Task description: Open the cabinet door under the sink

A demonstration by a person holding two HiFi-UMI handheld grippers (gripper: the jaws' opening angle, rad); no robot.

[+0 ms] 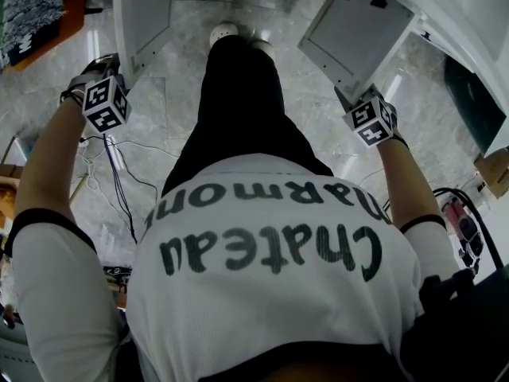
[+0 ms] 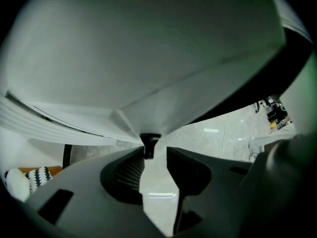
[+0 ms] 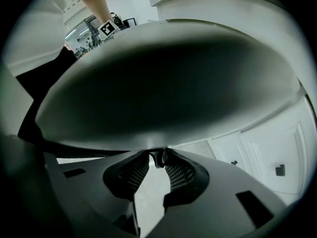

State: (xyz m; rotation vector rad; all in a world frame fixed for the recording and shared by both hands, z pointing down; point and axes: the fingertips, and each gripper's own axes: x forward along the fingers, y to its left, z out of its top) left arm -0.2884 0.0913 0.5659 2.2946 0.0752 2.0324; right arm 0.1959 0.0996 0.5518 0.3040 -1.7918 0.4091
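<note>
Stood over the cabinet with the left door (image 1: 147, 10) swung out at 11 o'clock in the head view and the right door (image 1: 350, 38) at 1 o'clock, both above the marble floor (image 1: 183, 102). Pinched the right knob (image 3: 158, 155) in the right gripper (image 3: 157, 158), jaws drawn in on it from both sides. Had the left gripper (image 2: 156, 151) parted wider than the left knob (image 2: 149, 144), with that knob lodged at the jaw tips, against the 9 o'clock jaw and clear of the 3 o'clock one. Judged the task close to done, going by doors standing well off the cabinet front. Judged any further swing to hinge on each knob lying dead ahead of its claw at 12 o'clock, stubby axis pointing back along the jaws, each hand at its own door and neither nearer the other's. Read both grips from the gripper views only. Got from the head view just the marker cubes (image 1: 105, 103) and the spread of the doors, with no knob visible there. Caught more white cabinet fronts (image 3: 262, 152) at 4 o'clock in the right gripper view alone.
</note>
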